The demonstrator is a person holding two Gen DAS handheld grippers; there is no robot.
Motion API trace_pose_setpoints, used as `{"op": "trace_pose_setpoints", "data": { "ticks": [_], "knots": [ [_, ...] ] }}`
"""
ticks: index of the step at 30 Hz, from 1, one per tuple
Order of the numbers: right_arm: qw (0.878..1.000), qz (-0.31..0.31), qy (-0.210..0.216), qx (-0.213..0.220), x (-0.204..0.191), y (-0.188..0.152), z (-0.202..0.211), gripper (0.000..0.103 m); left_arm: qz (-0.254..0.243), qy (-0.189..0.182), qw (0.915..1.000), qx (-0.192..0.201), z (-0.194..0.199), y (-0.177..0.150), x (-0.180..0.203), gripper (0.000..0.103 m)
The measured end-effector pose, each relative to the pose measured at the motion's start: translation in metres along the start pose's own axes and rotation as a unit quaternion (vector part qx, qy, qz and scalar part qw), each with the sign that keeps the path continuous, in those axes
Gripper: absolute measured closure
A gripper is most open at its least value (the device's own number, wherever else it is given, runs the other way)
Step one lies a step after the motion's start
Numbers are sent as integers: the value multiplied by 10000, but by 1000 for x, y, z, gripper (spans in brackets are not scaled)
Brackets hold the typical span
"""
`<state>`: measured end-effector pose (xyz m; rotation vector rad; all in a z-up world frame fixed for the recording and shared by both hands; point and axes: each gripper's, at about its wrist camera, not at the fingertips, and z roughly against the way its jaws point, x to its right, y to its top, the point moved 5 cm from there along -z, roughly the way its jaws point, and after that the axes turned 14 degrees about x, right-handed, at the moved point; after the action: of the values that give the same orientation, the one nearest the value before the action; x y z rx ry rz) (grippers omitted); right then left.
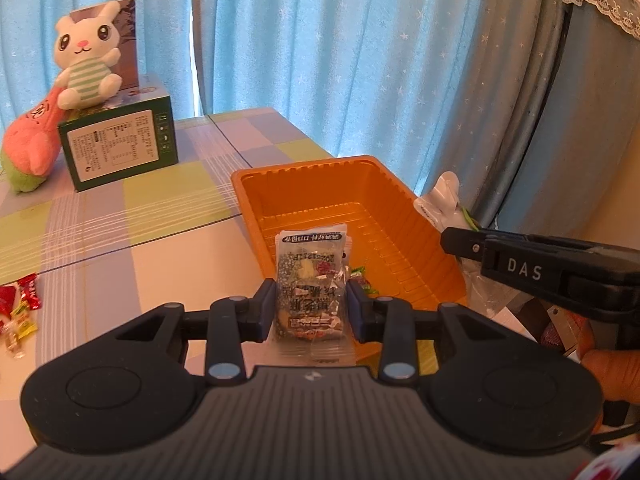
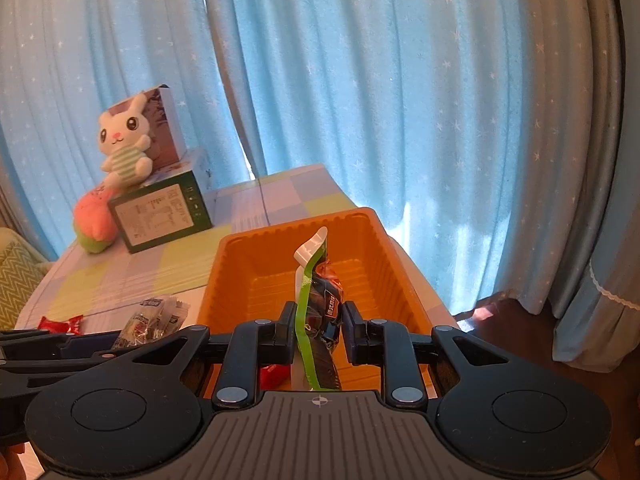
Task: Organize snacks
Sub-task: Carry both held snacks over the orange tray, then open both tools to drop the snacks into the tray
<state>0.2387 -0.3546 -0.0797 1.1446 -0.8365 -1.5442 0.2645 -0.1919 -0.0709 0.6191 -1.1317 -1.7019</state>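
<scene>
**Two packets over the orange tray**

The blue curtain (image 1: 320, 40) fills the back of both my views. Only my left camera catches the loose wrapped sweets (image 1: 20, 312) at the surface's (image 1: 120, 240) left edge; only my right camera shows the bare wooden floor (image 2: 512, 320) past the surface's right edge. Both see the green box (image 1: 120, 144) at the far left with the white rabbit plush (image 1: 88, 60) sitting on it and a pink plush (image 1: 32, 140) leaning against it.

The orange tray (image 1: 400, 200) lies in front of me. A few small wrapped sweets (image 1: 362, 280) lie on its floor near the close end; the rest of the floor is bare.

My left claw (image 1: 311, 308) is clamped on a clear printed snack packet (image 1: 310, 276), held upright over the tray's near left corner. My right claw (image 2: 318, 328) is pinched on a green-edged dark packet (image 2: 320, 300), standing up above the tray's near end.
</scene>
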Motion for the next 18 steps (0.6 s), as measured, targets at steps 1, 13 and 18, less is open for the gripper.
{"op": "trace_pose_setpoints", "data": {
  "ticks": [1, 13, 18],
  "knots": [
    [10000, -25, -8, -4, 2, -2, -4, 80, 1, -12, 10000, -17, -6, 0, 1, 70],
    [9994, -269, -192, -97, 30, -14, -26, 80, 83, -204, 9997, -140, -55, -7, 9, 69],
    [9992, -326, -198, -150, 34, -16, -27, 80, 118, -292, 9995, -57, -58, -5, 6, 51]
  ]
}}
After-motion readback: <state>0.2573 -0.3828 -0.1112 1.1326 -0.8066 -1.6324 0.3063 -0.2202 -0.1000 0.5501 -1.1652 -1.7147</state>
